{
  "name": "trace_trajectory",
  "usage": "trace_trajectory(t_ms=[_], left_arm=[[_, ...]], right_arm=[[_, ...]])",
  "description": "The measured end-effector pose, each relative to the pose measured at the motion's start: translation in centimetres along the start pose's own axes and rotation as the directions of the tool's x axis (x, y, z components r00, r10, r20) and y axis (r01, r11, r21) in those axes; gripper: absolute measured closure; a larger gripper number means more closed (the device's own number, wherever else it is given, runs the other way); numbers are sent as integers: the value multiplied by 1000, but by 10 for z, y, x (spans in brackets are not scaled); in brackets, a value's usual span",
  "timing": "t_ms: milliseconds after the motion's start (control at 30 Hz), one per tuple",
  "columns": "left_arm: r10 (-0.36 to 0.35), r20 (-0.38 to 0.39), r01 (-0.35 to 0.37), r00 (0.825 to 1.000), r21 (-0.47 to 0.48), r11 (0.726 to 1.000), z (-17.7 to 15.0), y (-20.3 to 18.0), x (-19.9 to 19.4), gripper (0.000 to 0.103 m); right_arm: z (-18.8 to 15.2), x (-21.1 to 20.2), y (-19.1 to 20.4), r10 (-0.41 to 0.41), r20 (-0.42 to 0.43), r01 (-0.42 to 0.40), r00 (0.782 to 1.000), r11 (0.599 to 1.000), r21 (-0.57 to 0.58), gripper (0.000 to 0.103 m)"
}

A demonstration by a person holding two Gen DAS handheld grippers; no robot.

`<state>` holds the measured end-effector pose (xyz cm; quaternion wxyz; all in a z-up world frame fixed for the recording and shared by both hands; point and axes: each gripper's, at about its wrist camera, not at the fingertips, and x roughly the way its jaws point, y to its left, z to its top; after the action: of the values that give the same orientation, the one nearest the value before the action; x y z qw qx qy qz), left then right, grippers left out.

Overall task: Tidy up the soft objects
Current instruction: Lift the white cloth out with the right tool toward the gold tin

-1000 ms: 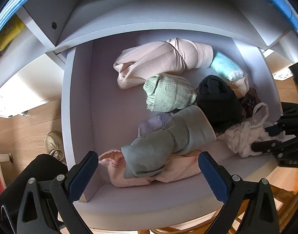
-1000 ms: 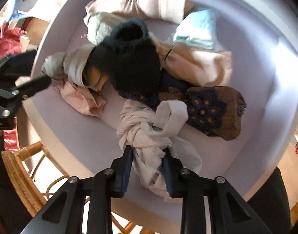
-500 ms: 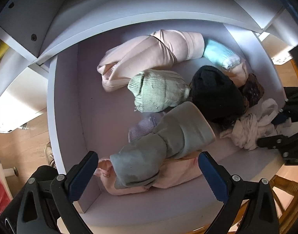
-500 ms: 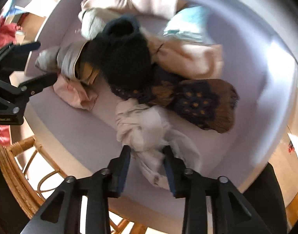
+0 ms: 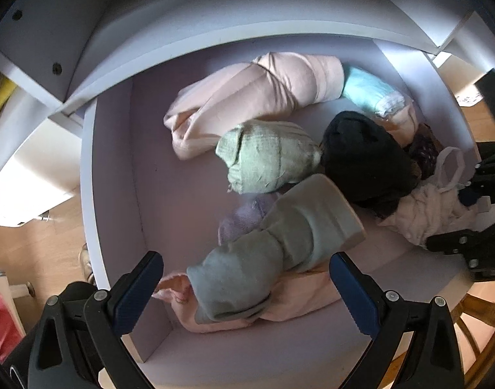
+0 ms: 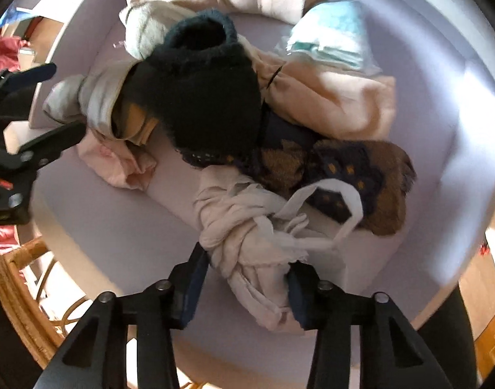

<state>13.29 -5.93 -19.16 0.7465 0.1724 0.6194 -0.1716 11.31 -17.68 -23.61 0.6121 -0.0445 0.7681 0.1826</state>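
Right claw was opening around the knotted cream bundle, which lay between its pads at the drawer's near right, apparently being released there. Left claw hung spread, empty, above the grey roll.

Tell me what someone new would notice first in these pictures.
A drawer crowded with rolled soft clothes: a black knit roll in the middle, a long pink bundle at the back. The right tongs are opening around a cream knotted cloth at the front edge, while the left tongs hang wide open above a grey-green roll.
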Motion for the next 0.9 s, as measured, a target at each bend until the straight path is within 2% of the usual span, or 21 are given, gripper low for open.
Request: trace_trajectory(t_ms=[100, 200, 267, 433, 567, 667, 767, 900], left_arm=[[-4, 17, 4, 1000, 11, 1000, 2, -3, -1, 0], [-2, 14, 2, 1000, 23, 1000, 5, -7, 2, 1], [-13, -3, 14, 1000, 25, 1000, 6, -10, 6, 4], [-11, -18, 11, 1000, 53, 999, 6, -20, 12, 7], [12, -17, -11, 1000, 74, 997, 4, -26, 16, 17], [28, -31, -25, 999, 88, 996, 3, -33, 22, 21], [43, -30, -40, 999, 100, 994, 1, -38, 25, 21], [52, -51, -47, 997, 105, 993, -3, -41, 33, 22]], right_arm=[[-10, -17, -2, -9, 42, 8, 999, 1000, 22, 60], [-31, -38, -1, 20, 103, -26, 994, 998, 57, 60], [-45, -53, -9, 34, 137, -44, 990, 997, 70, 60], [-68, -91, -12, 106, 222, -132, 969, 986, 103, 60], [-58, -136, -6, 163, 283, -208, 945, 969, 137, 60], [-64, -166, -10, 225, 347, -294, 910, 942, 161, 60], [-71, -199, -8, 263, 420, -367, 868, 911, 188, 60], [-78, -255, -11, 304, 541, -460, 784, 870, 179, 61]])
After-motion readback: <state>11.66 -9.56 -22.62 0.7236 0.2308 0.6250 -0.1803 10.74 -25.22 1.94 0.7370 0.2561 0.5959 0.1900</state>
